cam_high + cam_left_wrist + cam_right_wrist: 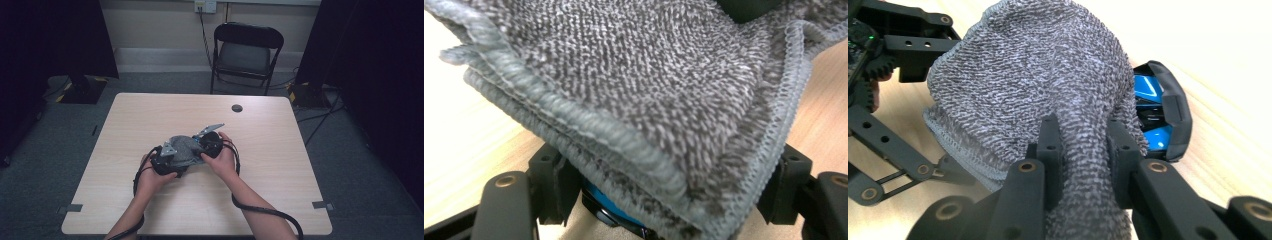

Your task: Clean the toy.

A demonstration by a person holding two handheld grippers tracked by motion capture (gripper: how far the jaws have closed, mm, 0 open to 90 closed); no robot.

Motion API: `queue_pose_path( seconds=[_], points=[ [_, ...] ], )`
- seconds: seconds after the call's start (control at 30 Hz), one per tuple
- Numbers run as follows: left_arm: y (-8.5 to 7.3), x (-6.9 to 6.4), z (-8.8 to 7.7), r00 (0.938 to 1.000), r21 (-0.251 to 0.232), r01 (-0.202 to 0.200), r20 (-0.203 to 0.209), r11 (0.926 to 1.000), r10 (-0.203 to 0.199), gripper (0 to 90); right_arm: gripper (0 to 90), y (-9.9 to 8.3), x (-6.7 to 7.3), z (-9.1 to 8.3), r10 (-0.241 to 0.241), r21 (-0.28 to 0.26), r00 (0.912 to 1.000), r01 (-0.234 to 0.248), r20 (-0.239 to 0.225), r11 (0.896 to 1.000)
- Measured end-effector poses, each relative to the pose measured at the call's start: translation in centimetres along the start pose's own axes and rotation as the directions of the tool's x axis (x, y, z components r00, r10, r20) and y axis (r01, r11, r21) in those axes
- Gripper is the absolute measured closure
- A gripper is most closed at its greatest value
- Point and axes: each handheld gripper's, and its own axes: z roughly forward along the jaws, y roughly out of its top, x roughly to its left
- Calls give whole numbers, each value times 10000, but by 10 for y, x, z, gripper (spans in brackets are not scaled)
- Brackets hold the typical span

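Grey terry cloth [1048, 90] sits clenched in the right gripper [1083, 145] jaws, wiping a blue-and-black object [1158, 115] held across the left gripper [664, 200] jaws; next, rub onward.

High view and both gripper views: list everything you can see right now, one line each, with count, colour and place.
cloth: one, grey terry, mid-table, draped over the blue and black object
blue and black object: one, glossy, under the cloth; what it is cannot be told
table: one, light wood, centre of the high view
cable port: one, dark, round, far side of tabletop
folding chair: one, black, beyond the table
wall socket: one, white, on the wall behind the chair
tape marks: two, grey, near corners of the table
left claw: one, black, jaws wide around the covered object
right claw: one, black, shut on a cloth fold
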Motion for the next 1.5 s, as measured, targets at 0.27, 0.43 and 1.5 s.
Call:
queue_pose_path(
  seconds=[0.27,0.43,1.5],
  points=[
    [0,0,0,10000,-4,74,62,10000,-74,259,733,1,-5,0,212,60,9997,-213,117,9998],
    [0,0,0,10000,-4,67,65,10000,-66,259,733,2,-13,-3,321,82,9991,-323,294,9994],
    [0,0,0,10000,-16,76,21,10000,-76,259,733,2,-51,-15,1125,-1,9871,-1132,1143,9936]
  ],
)
